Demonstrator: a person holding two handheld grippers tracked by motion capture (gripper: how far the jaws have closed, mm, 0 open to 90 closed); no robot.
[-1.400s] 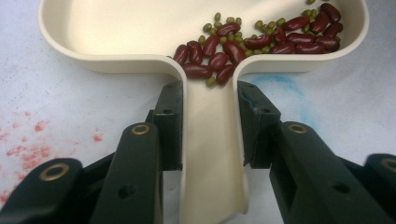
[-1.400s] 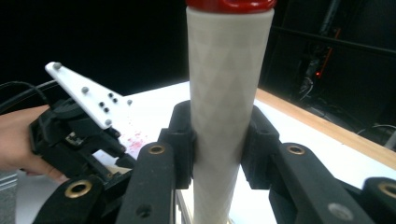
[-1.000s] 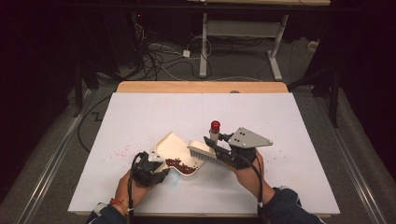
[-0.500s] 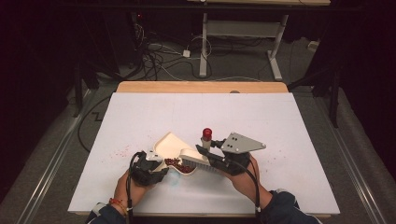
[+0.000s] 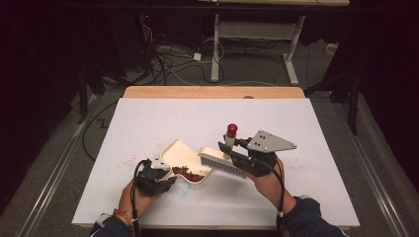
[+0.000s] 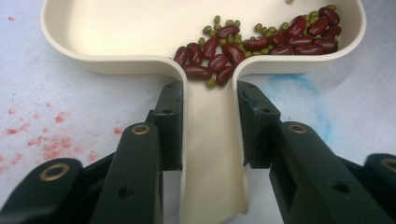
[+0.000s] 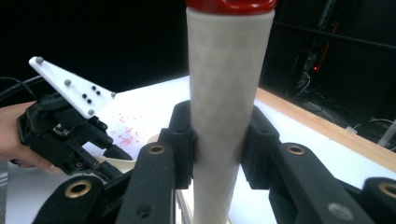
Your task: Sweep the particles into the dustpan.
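A cream dustpan (image 5: 179, 152) lies on the white table, holding red kidney beans and small green beans (image 5: 190, 174). My left gripper (image 5: 165, 173) is shut on its handle; in the left gripper view the jaws clamp the handle (image 6: 212, 154) on both sides, with the beans (image 6: 252, 42) piled at the pan's throat. My right gripper (image 5: 232, 150) is shut on the white, red-capped handle (image 7: 226, 93) of a brush (image 5: 220, 160). The brush's bristles hang just right of the pan. The red cap (image 5: 231, 129) points up.
Faint red stains (image 5: 123, 160) mark the white sheet left of the pan, and a blue smear (image 6: 299, 88) sits beside the handle. The table's wooden far edge (image 5: 212, 92) borders a dark floor with cables and desk legs. Open sheet lies to the far and right sides.
My right gripper pushed the brush left and down toward the pan, then drew it back right and up. The left gripper and pan stayed put.
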